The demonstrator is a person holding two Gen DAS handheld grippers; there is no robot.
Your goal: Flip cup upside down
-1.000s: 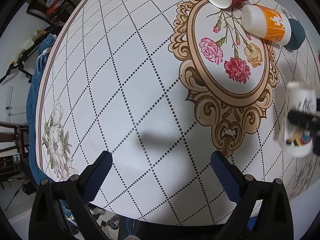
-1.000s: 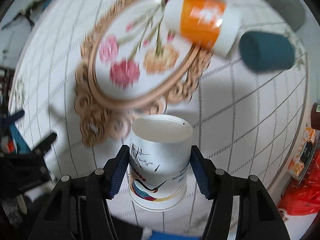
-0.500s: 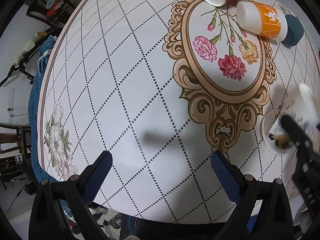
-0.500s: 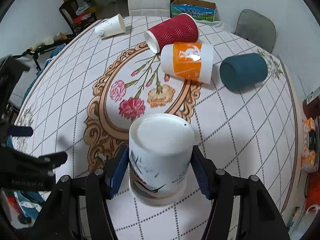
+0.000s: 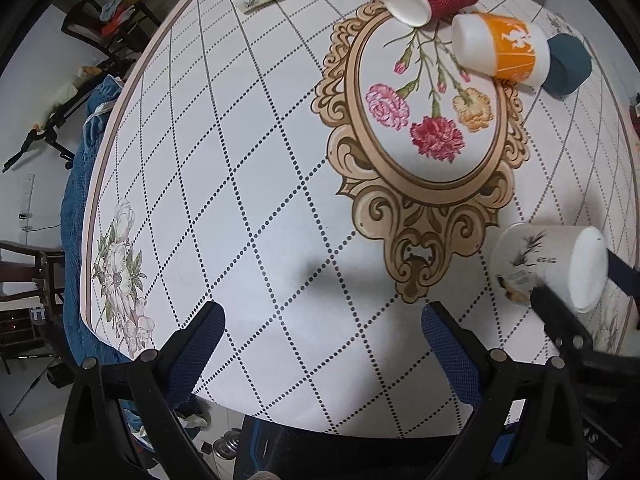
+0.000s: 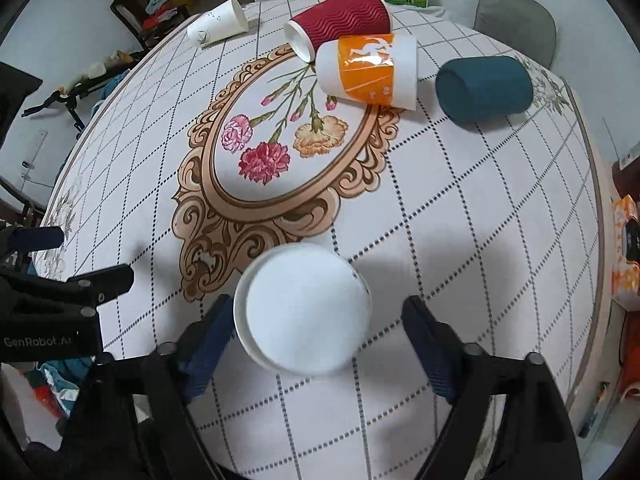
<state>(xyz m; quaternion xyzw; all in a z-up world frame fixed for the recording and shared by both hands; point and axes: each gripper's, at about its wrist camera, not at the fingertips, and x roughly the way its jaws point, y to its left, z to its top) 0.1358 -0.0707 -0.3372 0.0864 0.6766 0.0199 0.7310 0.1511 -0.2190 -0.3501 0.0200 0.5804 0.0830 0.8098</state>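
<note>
Between the spread fingers of the right gripper (image 6: 318, 334), low in the right wrist frame, the white cup (image 6: 302, 307) stood bottom-up on the table (image 6: 480, 240), its flat base facing the camera; neither finger touched it. Lower centre of the left wrist frame, the left gripper (image 5: 322, 334) hung wide apart over bare cloth, holding nothing. Red (image 6: 340, 18), orange (image 6: 368, 70) and blue (image 6: 484, 88) cups lay tipped at upper right.

Bare tablecloth (image 5: 248, 184) left; red cup (image 6: 340, 16), orange cup (image 6: 366, 74) block far side.
</note>
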